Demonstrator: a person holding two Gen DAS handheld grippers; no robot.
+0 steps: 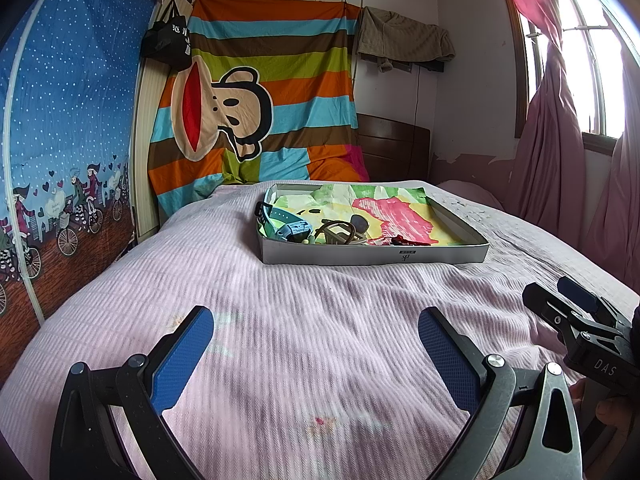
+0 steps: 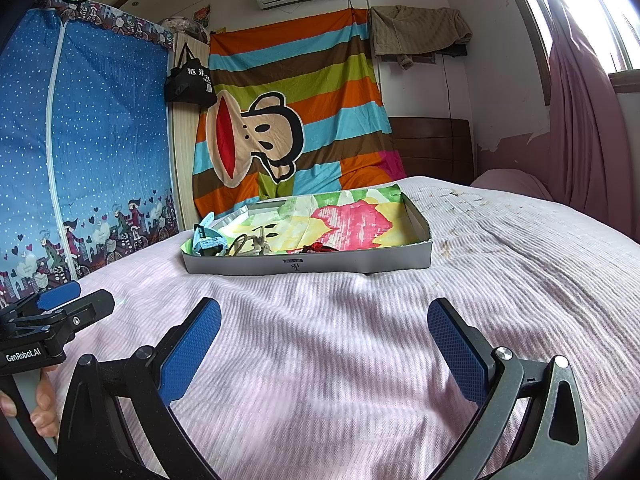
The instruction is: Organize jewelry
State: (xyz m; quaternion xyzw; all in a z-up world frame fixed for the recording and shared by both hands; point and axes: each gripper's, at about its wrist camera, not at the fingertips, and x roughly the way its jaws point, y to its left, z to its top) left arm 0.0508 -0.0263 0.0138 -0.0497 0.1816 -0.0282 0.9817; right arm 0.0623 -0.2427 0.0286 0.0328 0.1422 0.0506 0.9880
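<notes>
A shallow grey cardboard tray [image 1: 372, 257] [image 2: 308, 267] lined with bright painted paper lies on the pink bed. In its near left part lie a teal watch [image 1: 286, 227] [image 2: 208, 242], a tangle of brown cords or bracelets [image 1: 338, 234] [image 2: 244, 245] and a small dark red piece [image 1: 404, 241] [image 2: 318, 247]. My left gripper [image 1: 316, 354] is open above the bedspread, well short of the tray, nothing between its blue pads. My right gripper [image 2: 324, 346] is likewise open and empty, hovering at the same distance. Each gripper shows at the edge of the other's view.
The pink ribbed bedspread [image 1: 280, 312] [image 2: 360, 312] spreads wide around the tray. A striped monkey-print sheet [image 1: 256, 92] hangs behind the bed, a blue fabric wardrobe [image 1: 68, 120] stands left, and pink curtains [image 1: 560, 152] and a window are at the right.
</notes>
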